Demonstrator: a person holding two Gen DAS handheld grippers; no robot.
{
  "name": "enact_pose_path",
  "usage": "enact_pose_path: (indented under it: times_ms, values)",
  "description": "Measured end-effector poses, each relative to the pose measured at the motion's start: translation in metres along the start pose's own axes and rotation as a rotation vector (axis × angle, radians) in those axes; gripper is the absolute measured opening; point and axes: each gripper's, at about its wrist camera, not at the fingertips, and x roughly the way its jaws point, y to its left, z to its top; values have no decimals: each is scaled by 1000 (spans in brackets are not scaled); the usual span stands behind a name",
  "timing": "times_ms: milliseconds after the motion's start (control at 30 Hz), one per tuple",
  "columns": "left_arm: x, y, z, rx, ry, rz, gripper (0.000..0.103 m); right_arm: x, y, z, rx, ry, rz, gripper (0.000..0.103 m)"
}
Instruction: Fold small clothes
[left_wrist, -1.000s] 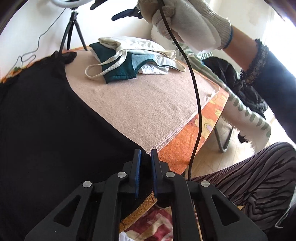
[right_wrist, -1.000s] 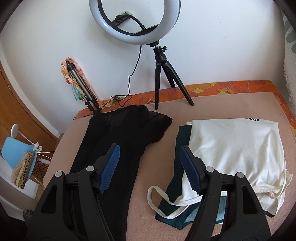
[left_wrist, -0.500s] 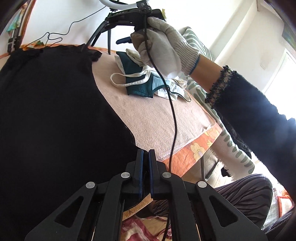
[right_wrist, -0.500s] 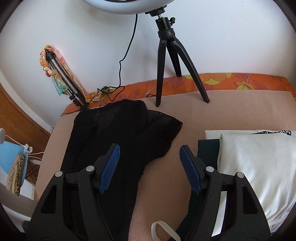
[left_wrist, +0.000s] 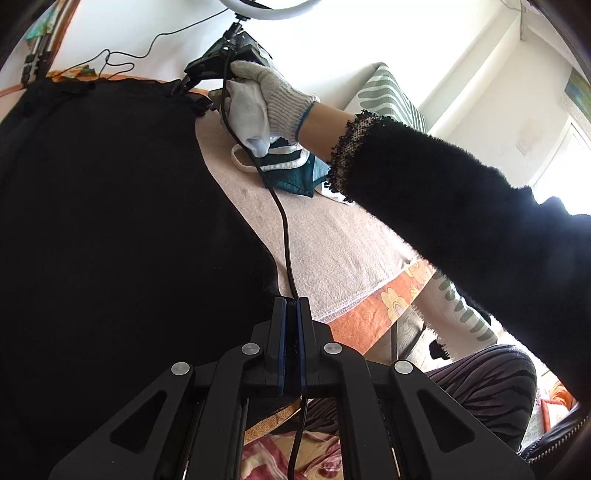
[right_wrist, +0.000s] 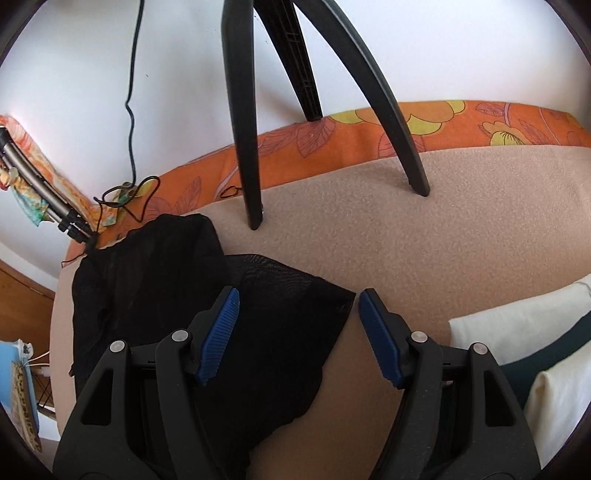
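Note:
A black sheer top (left_wrist: 110, 229) lies spread on the beige cloth (left_wrist: 332, 236). My left gripper (left_wrist: 291, 306) is shut on its near hem at the table's front edge. In the right wrist view my right gripper (right_wrist: 295, 306) is open, low over the black top's right sleeve (right_wrist: 280, 310), with the sleeve's edge between the fingers. The gloved hand (left_wrist: 266, 99) holding the right gripper shows in the left wrist view at the far end of the top.
A stack of folded clothes, cream (right_wrist: 517, 325) over teal (left_wrist: 291, 177), lies to the right. A ring-light tripod (right_wrist: 251, 129) stands on the beige cloth just beyond the sleeve. An orange floral sheet (right_wrist: 332, 140) borders the table. A cable (left_wrist: 280, 221) hangs across.
My right gripper has moved forward and down, away from the folded stack, to the black top's right sleeve. The left gripper stays shut on the hem.

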Motion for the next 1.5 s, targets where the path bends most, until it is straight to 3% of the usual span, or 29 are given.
enact_pose_path:
  times_ms: [100,167,233,267,567,833,1133,1333,1500]
  values:
    - [-2,4,1,-23,-7,2,4,4,15,0,-65,-9,-4,69]
    - [-5,6,2,-35,-15,-1,4,8,29,-2,-125,-2,-6,48]
    - [-8,8,1,-44,-21,-2,4,11,40,-3,-166,15,-26,9]
    - [-10,8,1,-50,-27,-2,4,10,44,-3,-174,16,-27,8]
    - [-41,16,-10,-113,-114,43,4,-17,97,8,-244,5,-85,5]
    - [-74,25,-35,-182,-164,86,4,-39,181,11,-341,-41,-162,5]
    - [-98,40,-55,-236,-204,131,4,-10,261,-13,-446,-33,-184,5]
    - [-102,52,-55,-256,-215,174,4,16,278,-20,-469,-13,-221,5]
    - [-113,58,-56,-257,-210,199,4,26,271,-24,-461,55,-153,8]
